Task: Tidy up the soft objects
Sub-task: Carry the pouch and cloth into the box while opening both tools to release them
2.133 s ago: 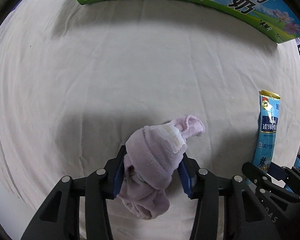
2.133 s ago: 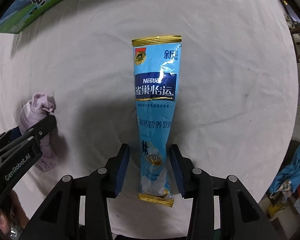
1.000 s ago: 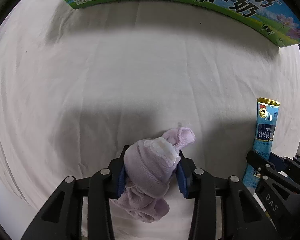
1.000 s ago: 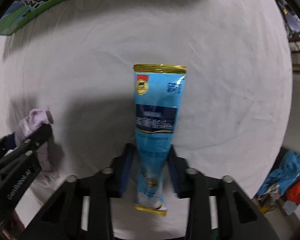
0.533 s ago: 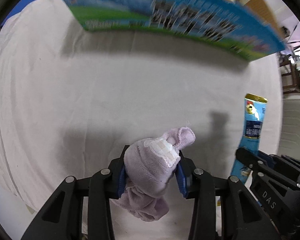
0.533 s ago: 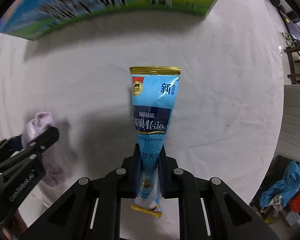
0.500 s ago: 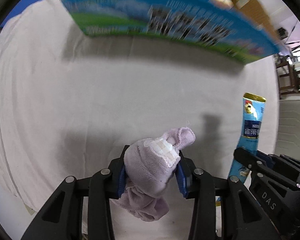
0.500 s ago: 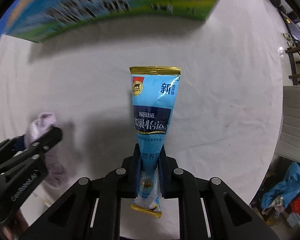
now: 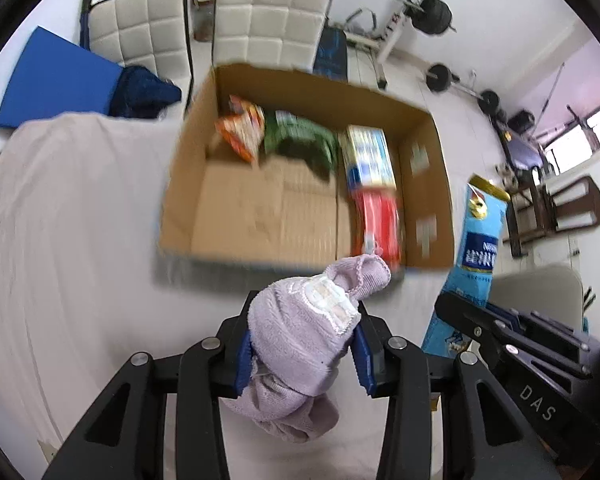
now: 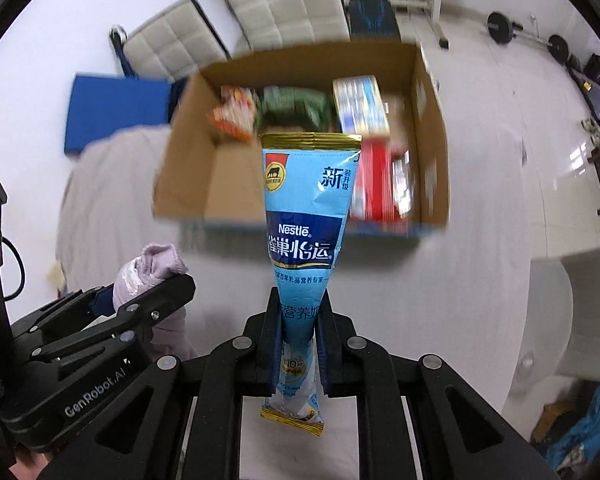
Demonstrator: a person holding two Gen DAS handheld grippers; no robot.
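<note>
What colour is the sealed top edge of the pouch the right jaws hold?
Gold, above a light blue pouch; clearest in the right wrist view.

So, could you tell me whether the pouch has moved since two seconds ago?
Yes: the pouch has risen off the white cloth, now above the box.

Looks like I'm working in somebody's spare room at home, half gym, half storage. Far side has two cream quilted cushioned chairs (image 9: 274, 16), a black weight bench with barbell rack (image 9: 384, 40) and loose dumbbells (image 9: 460, 86) on the pale floor, plus an open brown cardboard box (image 9: 300, 168) of groceries.
</note>
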